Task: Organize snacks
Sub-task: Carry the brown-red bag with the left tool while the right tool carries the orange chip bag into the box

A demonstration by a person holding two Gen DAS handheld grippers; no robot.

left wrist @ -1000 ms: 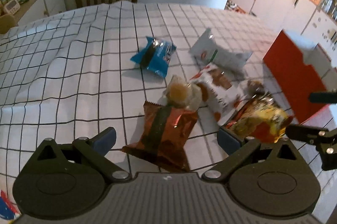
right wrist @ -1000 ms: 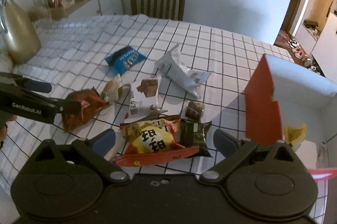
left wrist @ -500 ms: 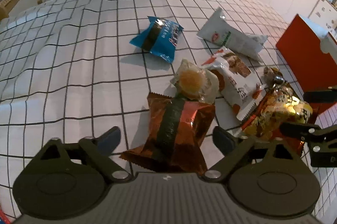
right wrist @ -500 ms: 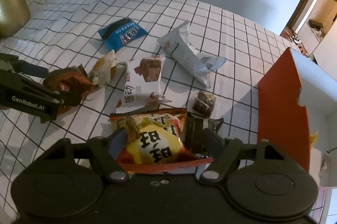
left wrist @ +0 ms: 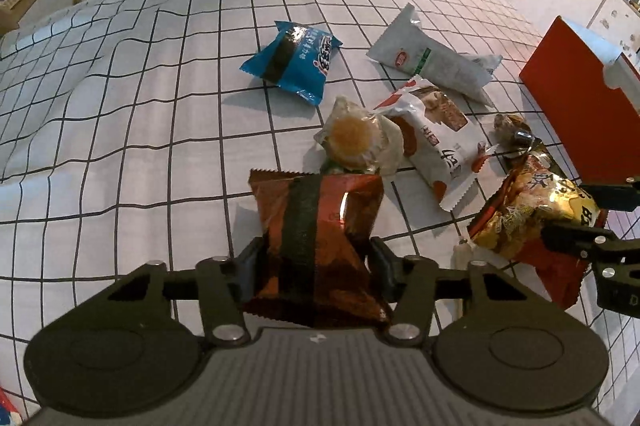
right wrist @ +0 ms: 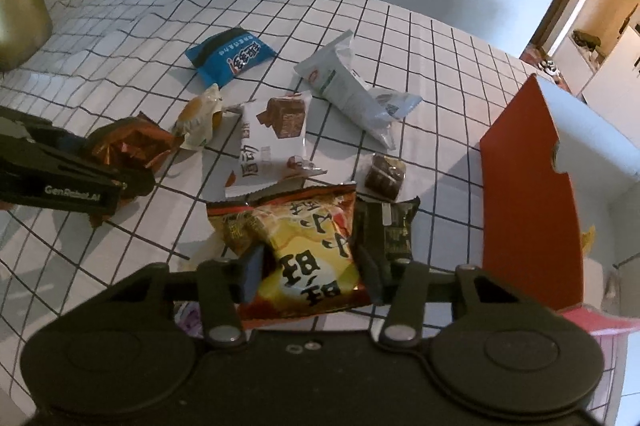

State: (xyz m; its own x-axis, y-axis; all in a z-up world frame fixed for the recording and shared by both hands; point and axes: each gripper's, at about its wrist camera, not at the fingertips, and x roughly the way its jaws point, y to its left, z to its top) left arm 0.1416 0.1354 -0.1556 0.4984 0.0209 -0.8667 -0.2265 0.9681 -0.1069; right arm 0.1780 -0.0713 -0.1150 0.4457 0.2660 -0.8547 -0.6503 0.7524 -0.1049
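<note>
Gripping one snack in each hand, I face a counter [left wrist: 120,105] draped in white cloth with a black grid. My left gripper [left wrist: 314,266] has its jaws closed on the lower part of a brown-orange packet [left wrist: 316,222] with a dark stripe; the gripper body hides the packet's bottom edge. Just beyond it lies a clear-wrapped round yellow pastry [left wrist: 356,141], its near edge tucked behind the packet's top. Farther back sits a blue packet [left wrist: 294,59], apart from the rest. To the right lie a white packet with brown cake squares pictured [left wrist: 436,141] and, behind it, a long white pouch [left wrist: 432,61]. A small brown wrapped cake [right wrist: 386,175] sits near a black sachet [right wrist: 394,230], whose print is too small to read. My right gripper [right wrist: 312,274] has its jaws closed on a yellow and red packet [right wrist: 304,250] with large black characters, and its lower edge is hidden under the gripper. At the far right stands a red box [right wrist: 532,193] with a white inside, cut off by the frame edge; something yellow shows inside, but I cannot make out what. I count eight snacks on the counter, one of each kind, and one box.
</note>
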